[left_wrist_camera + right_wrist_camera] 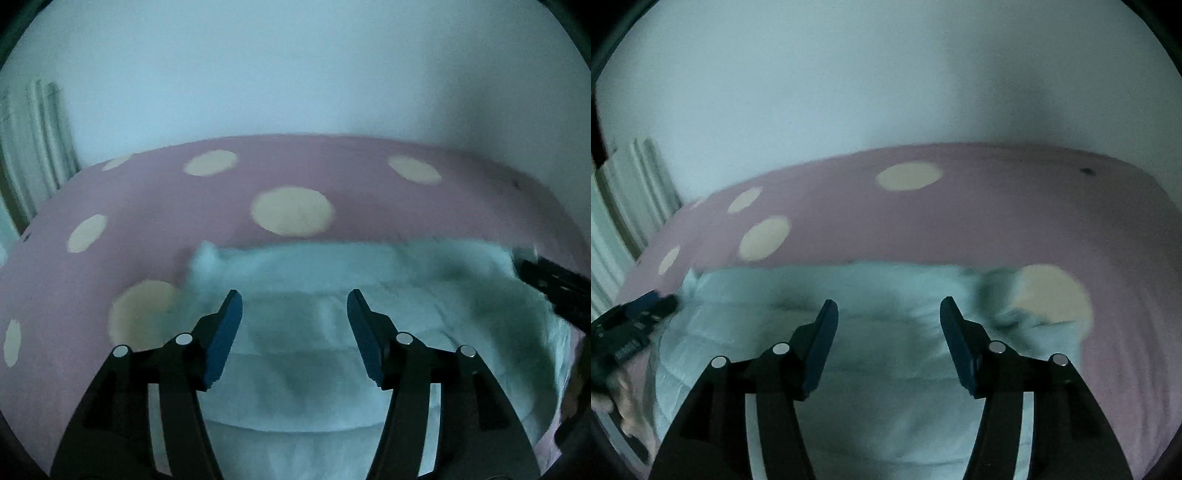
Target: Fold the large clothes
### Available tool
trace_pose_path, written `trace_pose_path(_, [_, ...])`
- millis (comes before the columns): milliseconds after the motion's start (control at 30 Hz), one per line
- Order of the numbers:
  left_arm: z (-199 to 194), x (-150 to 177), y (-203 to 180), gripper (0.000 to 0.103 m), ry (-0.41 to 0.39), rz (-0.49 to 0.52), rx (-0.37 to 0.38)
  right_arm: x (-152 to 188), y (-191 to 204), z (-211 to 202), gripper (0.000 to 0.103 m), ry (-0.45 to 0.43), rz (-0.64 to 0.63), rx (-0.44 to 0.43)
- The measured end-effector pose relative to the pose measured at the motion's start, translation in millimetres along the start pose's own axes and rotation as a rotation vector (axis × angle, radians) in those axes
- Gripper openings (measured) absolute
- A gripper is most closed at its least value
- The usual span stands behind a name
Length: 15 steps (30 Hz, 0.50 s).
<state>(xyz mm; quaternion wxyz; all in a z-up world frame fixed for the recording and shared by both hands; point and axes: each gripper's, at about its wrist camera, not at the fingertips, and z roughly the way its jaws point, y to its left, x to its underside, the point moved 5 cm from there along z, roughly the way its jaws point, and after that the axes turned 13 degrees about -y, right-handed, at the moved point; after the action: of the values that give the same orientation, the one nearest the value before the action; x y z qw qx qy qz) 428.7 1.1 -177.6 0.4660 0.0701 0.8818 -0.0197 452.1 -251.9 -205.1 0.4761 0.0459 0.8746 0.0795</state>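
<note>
While fluffy, the pale garment [314,332] lies folded on dotted bedding [184,206].

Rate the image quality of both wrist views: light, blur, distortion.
Left wrist view: dim, bluish cast; the fluffy pale-blue garment is motion-smeared at its far edge, the open left gripper stays sharp; fisheye bends the pink bedspread with cream dots. Right wrist view: equally dim; the garment is soft, the open right gripper crisp, with dark vignetted corners.
</note>
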Motion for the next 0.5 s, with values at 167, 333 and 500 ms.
trace_pose_path(167, [34,33,-17,0.064,0.08,0.007,-0.035,29,23,30,0.058,0.067,-0.047,0.011])
trace_pose_path(333, [52,42,-15,0.068,0.095,0.008,-0.051,46,17,51,0.062,0.089,-0.031,0.034])
trace_pose_path(500, [62,48,-21,0.068,0.075,0.042,-0.064,53,16,58,0.062,0.07,-0.049,0.053])
